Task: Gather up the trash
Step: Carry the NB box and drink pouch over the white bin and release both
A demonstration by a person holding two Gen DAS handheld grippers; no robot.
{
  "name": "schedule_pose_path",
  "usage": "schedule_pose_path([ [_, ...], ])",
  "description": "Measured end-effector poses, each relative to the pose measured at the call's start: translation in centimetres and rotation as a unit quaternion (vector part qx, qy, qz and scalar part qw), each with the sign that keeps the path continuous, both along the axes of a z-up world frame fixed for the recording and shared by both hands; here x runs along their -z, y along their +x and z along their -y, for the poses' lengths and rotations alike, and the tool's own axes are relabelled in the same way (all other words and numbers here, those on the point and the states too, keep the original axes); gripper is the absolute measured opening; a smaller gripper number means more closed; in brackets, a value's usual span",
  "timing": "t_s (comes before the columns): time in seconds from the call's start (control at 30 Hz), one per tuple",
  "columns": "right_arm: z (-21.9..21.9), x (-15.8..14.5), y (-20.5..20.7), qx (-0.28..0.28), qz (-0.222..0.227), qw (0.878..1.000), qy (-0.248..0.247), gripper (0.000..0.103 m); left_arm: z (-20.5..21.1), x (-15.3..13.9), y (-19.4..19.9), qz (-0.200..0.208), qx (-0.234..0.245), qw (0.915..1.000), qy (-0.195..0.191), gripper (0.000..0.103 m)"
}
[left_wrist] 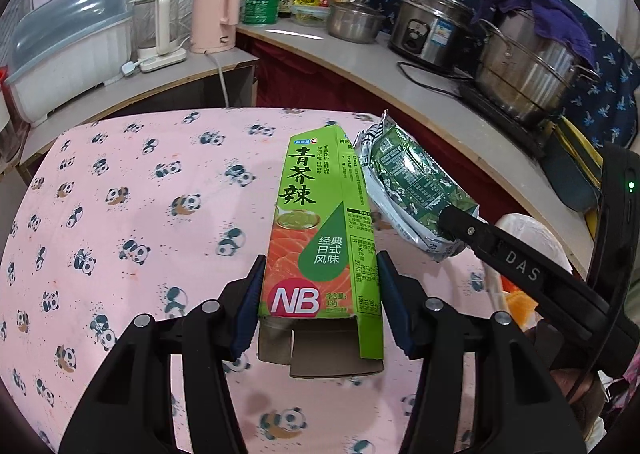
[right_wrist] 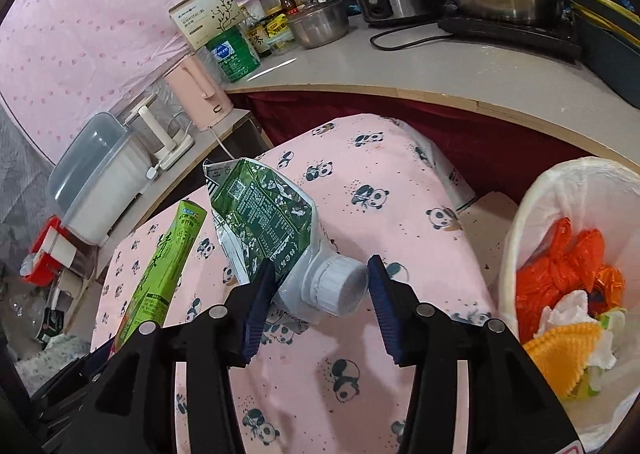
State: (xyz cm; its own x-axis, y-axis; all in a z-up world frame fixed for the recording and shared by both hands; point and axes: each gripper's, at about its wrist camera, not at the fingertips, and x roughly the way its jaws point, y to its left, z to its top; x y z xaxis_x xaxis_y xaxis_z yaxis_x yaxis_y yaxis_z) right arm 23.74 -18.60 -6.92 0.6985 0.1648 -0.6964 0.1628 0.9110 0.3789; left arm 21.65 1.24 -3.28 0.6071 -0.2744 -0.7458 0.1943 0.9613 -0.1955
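While green carton (left_wrist: pixel 320 238) sits between left jaws, pouch (right_wrist: pixel 272 230) between right

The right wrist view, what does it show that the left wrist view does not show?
Only the right wrist view shows the inside of the bin, lined with a white bag, with orange and yellow trash and the pouch's white cap, between the right gripper fingers.

Only the left wrist view shows the carton's printed front and its open bottom flaps, gripped by the left gripper, and a purple cloth on the big pot.

Both show the green carton, the green pouch, the panda cloth, the pink kettle and the steel pots.
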Motion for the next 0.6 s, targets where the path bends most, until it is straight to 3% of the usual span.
schedule_pose_path([
  [0.37, 7.3, -2.8, -8.5, 0.064, 0.028, 0.997, -0.011, 0.046, 7.9, -2.4, -4.5, 0.024, 0.072, 0.9971, 0.003, 0.051],
  [0.6, 13.5, -3.4, -14.6, 0.131, 0.039, 0.99, -0.015, 0.046, 14.4, -2.9, -7.4, 0.03, 0.139, 0.9898, 0.009, 0.051],
])
